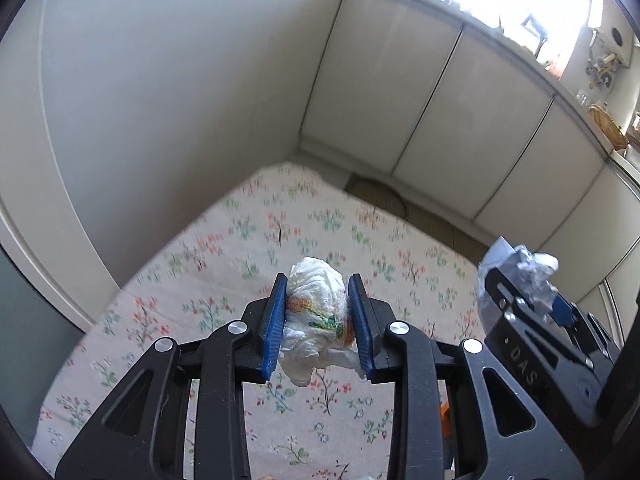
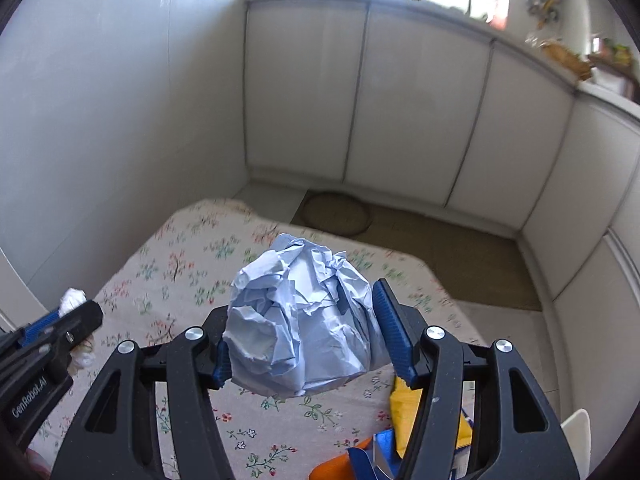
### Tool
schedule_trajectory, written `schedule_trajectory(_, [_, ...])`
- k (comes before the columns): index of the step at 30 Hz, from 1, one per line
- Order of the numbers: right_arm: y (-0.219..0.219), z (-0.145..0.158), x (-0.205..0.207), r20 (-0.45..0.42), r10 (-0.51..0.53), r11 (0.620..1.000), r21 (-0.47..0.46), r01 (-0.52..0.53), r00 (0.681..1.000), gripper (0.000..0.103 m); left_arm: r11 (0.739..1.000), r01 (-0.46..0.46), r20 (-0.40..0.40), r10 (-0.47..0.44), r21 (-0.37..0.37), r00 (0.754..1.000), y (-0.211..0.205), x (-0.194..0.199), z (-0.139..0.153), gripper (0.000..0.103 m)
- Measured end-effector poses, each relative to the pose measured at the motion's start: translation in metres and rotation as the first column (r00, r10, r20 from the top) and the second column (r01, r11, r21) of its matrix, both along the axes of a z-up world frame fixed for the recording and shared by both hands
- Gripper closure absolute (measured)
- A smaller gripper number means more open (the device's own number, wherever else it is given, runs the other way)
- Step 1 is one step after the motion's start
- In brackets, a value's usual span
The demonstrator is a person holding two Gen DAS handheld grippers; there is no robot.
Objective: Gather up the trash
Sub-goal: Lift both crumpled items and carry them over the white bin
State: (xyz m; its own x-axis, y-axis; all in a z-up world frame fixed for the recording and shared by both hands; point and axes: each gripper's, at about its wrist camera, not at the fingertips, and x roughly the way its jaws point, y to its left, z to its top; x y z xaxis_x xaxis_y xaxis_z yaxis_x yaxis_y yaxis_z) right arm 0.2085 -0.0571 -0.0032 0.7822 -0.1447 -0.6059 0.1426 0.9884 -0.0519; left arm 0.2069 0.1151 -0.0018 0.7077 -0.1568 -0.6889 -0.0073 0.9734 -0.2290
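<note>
Left gripper (image 1: 318, 328): it squeezes a white crumpled wad (image 1: 318, 316) between its two blue pads. The pads press in on both sides, so the soft ball cannot slip out.

White crumpled wad: it looks like a thin bag or tissue with orange and green marks. It is up in the air above the flowery cloth (image 1: 224, 232), not lying on it.

Right gripper (image 2: 304, 328): it holds a bigger ball of pale blue crumpled paper (image 2: 300, 320). Its jaws stand wider apart because this ball is fatter. The left pad is mostly hidden behind the paper, so the grip there is hard to see, but the ball stays up, so it is probably pinched tight.

Worktop: the flowery cloth covers it. Both balls are lifted clear of it, likely so they can be carried off to a bin. No bin shows in either view.

More bits: near the right gripper, low on the cloth, lie a yellow wrapper (image 2: 404, 412) and something orange (image 2: 340, 464). These may be trash to pick up too.
</note>
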Motion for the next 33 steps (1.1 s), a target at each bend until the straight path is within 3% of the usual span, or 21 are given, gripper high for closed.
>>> schedule_trajectory(6, [-0.008,0.012,-0.031,0.088,-0.06,0.998,-0.014,0.061,0.994,0.043,0.998,0.01,0.087,-0.016,0.066,0.996,-0.016,-0.015,0.017,0.073])
schedule_trajectory(15, [-0.032,0.027,-0.073,0.141,-0.125,0.992,-0.01,0.128,0.982,0.043,0.988,0.03,0.17,-0.056,0.149,0.984,-0.05,-0.044,0.026,0.073])
schedule_trajectory(23, [-0.066,0.031,-0.118,0.149,-0.177,0.983,-0.016,0.181,0.973,0.043,0.983,0.095,0.225,-0.128,0.154,0.966,-0.09,-0.083,0.039,0.073])
schedule_trajectory(33, [-0.126,0.038,-0.171,0.16,-0.262,0.963,-0.021,0.269,0.952,0.042,0.979,0.171,0.219,-0.193,0.115,0.956,-0.134,-0.125,0.042,0.073])
